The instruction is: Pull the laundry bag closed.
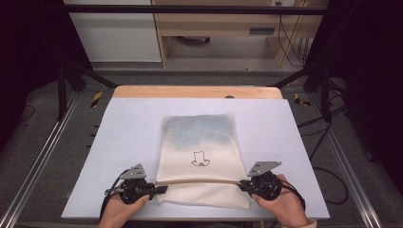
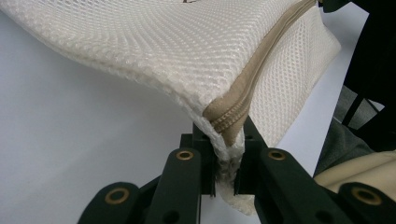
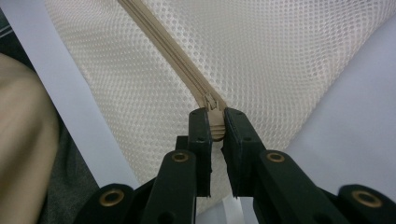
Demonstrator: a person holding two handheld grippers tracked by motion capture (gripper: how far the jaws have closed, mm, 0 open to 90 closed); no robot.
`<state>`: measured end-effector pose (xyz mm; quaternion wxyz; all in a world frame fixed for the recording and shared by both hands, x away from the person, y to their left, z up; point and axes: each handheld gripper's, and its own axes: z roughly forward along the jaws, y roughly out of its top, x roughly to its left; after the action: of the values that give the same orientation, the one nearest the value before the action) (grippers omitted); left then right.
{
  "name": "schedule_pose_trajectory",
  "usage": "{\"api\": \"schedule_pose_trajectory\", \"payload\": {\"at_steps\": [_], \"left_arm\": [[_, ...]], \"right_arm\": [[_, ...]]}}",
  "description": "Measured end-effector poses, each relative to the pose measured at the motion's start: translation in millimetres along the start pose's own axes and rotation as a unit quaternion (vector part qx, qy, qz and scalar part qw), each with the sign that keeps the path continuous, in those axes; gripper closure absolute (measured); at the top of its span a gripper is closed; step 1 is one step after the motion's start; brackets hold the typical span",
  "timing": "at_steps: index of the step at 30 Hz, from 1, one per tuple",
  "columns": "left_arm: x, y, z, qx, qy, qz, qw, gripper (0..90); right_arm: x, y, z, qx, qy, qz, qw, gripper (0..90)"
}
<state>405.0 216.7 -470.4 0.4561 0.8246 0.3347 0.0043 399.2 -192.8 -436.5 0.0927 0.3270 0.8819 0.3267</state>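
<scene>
Along the lower edge of the frame, left gripper point(image 1: 160, 189) clamped the mesh bag point(image 1: 199, 142) corner, right gripper point(image 1: 243, 184) gripped the zipper pull point(image 3: 214, 103); steady tension was advisable.

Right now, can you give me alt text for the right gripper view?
The right claw is shut on the zipper pull at the end of a tan zipper that runs diagonally across a cream mesh bag lying on a pale table.

Cream cloth mesh bag point(image 1: 199, 142), tan woven zipper point(image 3: 187, 70), matt table point(image 1: 128, 128)
</scene>
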Motion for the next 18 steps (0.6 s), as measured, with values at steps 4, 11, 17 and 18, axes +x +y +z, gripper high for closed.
{"api": "schedule_pose_trajectory", "payload": {"at_steps": [4,11,17,18], "left_arm": [[0.0,0.0,0.2,0.003,0.004,0.001,1.0000,82.1],[1.9,0.1,-1.7,0.002,0.009,-0.002,1.0000,82.3],[1.8,-0.1,-1.2,0.005,0.010,-0.002,0.9999,82.2],[1.8,-0.1,-1.3,0.004,0.010,-0.002,0.9999,82.2]], "right_arm": [[0.1,-1.3,0.3,0.001,-0.001,0.002,1.0000,81.9],[-1.2,-3.1,0.8,0.002,0.001,0.003,1.0000,81.9],[-4.0,-7.0,0.2,0.007,-0.003,0.012,0.9999,81.9],[-4.6,-7.9,-0.1,0.006,-0.002,0.011,0.9999,81.9]]}}
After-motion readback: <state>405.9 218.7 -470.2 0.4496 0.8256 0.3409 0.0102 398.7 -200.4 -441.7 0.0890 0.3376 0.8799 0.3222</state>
